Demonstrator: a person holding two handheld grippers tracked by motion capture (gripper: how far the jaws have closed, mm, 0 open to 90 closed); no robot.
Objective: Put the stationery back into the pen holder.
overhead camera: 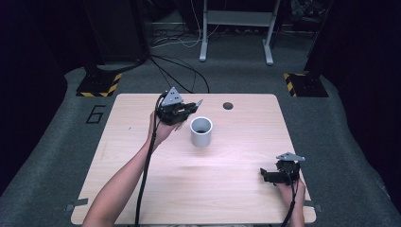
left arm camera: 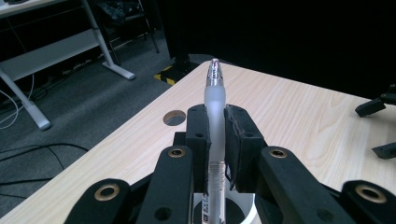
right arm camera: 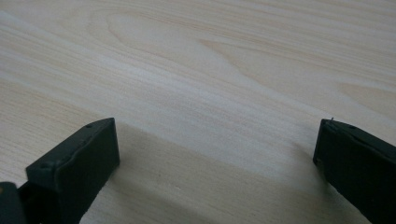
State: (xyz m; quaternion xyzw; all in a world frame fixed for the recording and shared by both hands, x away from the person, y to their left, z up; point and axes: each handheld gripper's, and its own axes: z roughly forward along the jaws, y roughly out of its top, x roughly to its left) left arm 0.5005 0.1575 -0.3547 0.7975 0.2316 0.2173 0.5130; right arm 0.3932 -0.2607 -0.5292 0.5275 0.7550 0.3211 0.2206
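Pen [left arm camera: 215, 100] first: we have it clamped between the two black pads of our left gripper [left arm camera: 215, 133], which is closed tight on the frosted barrel about midway along, the metal tip end poking out past the pads and the printed lower end running back toward the white cup [left arm camera: 243, 212] just below. In the high view the left gripper [overhead camera: 187, 109] hangs above the table [overhead camera: 236, 179], just beside the cup [overhead camera: 201, 131] on its left and far side, with the pen's tip [overhead camera: 199, 102] jutting toward the far edge.

Nearest to us, our right gripper [overhead camera: 272, 175] rests low at the near right part of the table, well apart from the cup. Its own view shows the jaws spread wide with nothing but bare wood grain [right arm camera: 210, 93] between them.

We judge the pen to be light, stiff and rather slick, so a grip on the smooth plastic can let it swivel or slide lengthways. The middle hold looks sound; a hold nearer the tip would likely tilt it. The cup seems light too and could tip if knocked at its rim.

Farther off, a round hole [overhead camera: 228, 105] sits in the tabletop, then grey floor with cables [overhead camera: 179, 66].
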